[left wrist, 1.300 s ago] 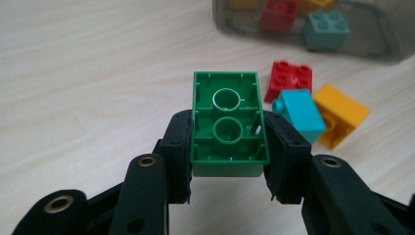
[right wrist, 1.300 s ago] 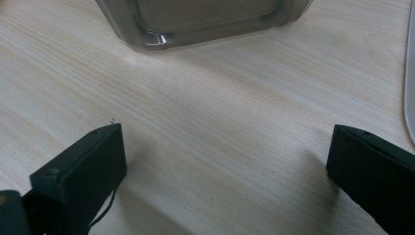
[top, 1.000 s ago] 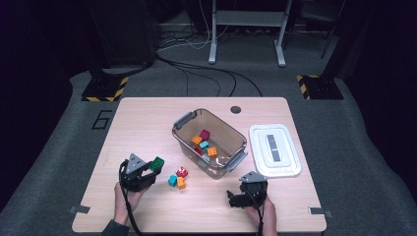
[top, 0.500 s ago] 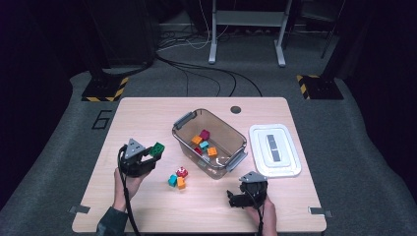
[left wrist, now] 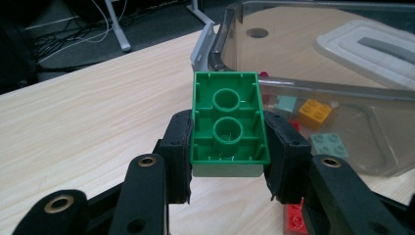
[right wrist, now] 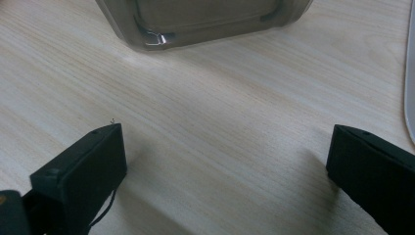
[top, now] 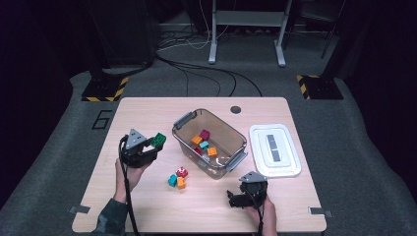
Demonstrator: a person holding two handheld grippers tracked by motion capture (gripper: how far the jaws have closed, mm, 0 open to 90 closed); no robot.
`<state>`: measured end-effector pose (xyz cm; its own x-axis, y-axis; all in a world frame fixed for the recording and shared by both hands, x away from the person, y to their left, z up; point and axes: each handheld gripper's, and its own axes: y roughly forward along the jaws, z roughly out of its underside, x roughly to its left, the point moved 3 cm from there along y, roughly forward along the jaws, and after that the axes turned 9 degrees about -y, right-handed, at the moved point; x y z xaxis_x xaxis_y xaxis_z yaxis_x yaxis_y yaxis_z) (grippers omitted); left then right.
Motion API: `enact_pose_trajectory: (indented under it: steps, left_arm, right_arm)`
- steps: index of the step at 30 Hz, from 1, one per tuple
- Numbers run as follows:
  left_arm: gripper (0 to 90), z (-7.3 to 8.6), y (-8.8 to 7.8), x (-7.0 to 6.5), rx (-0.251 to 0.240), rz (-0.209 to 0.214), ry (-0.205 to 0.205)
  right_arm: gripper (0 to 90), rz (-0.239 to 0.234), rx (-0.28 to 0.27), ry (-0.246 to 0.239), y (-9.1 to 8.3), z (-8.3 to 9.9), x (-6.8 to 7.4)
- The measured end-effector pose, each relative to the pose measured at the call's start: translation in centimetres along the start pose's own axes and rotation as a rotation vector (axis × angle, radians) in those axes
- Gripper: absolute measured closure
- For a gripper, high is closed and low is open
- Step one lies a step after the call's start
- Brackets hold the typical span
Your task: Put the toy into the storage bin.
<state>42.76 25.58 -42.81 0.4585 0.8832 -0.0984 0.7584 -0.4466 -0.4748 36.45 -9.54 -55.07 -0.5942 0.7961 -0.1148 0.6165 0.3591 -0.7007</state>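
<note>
My left gripper (top: 154, 145) is shut on a green brick (top: 158, 139) and holds it above the table, left of a clear plastic bin (top: 223, 120). In the left gripper view the green brick (left wrist: 227, 117) shows its hollow underside, pinched at both sides by the black jaws of my left gripper (left wrist: 227, 147). The bin (left wrist: 342, 93) behind it holds several coloured bricks. My right gripper (top: 240, 199) rests low near the table's front edge, in front of the bin. In its own view my right gripper (right wrist: 225, 161) stands open over bare wood.
Three loose bricks lie in front of the bin: a red one (top: 182, 172), a teal one (top: 172, 180) and an orange one (top: 181, 184). A white lid (top: 274, 150) lies right of the bin. A round hole (top: 236, 109) is near the table's far edge.
My left gripper has risen and moved away from the person and to the right, toward the bin, carrying the green brick. The right gripper has stayed where it was.
</note>
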Motion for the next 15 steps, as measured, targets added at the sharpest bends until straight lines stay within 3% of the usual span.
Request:
enact_pose_trajectory:
  steps: [15]
  left_arm:
    - [58.5, -3.3, 0.3, -0.7, -0.019, 0.005, 0.067]
  right_arm:
    - [0.4, 0.002, -0.002, 0.006, 0.0, 0.0, 0.0]
